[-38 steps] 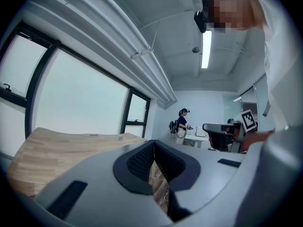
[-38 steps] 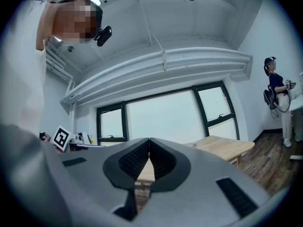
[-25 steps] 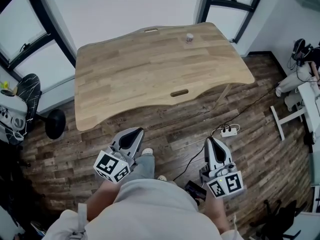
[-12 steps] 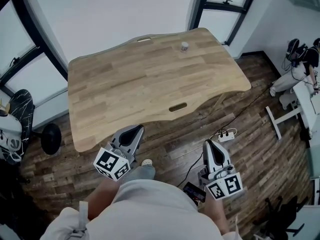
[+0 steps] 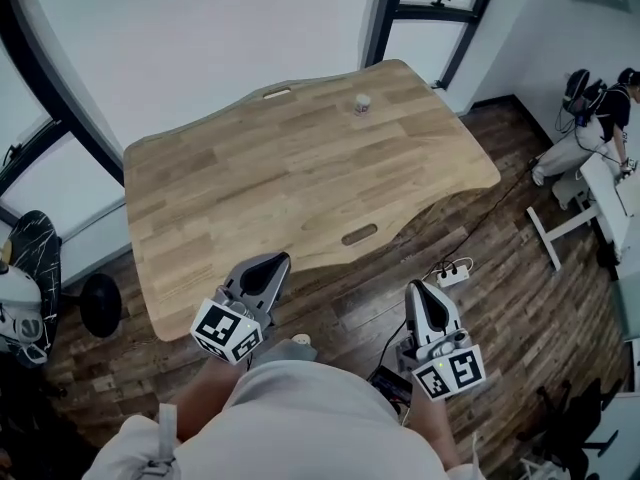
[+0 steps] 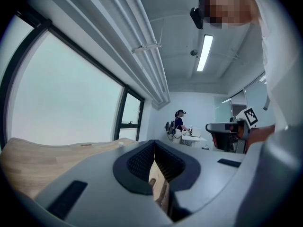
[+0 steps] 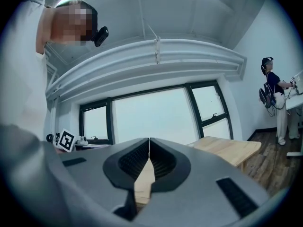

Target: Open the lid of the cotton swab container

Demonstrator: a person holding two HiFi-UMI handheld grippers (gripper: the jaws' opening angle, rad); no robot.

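Approach under way: the surface (image 5: 250, 178) now sits nearer both tools than a second ago. Left hand-held gripper (image 5: 272, 264) and right hand-held gripper (image 5: 421, 292) are clenched and empty. Cotton swab container (image 5: 362, 103) stands near the far edge, well apart from both. Lid untouched, and I'd judge there's reach left to close.

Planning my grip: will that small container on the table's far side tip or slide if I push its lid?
Probably light: the cotton swab container looks tiny on the table. It stands alone on smooth wood, so a one-sided push would likely slide it. Shape too small to judge tipping.
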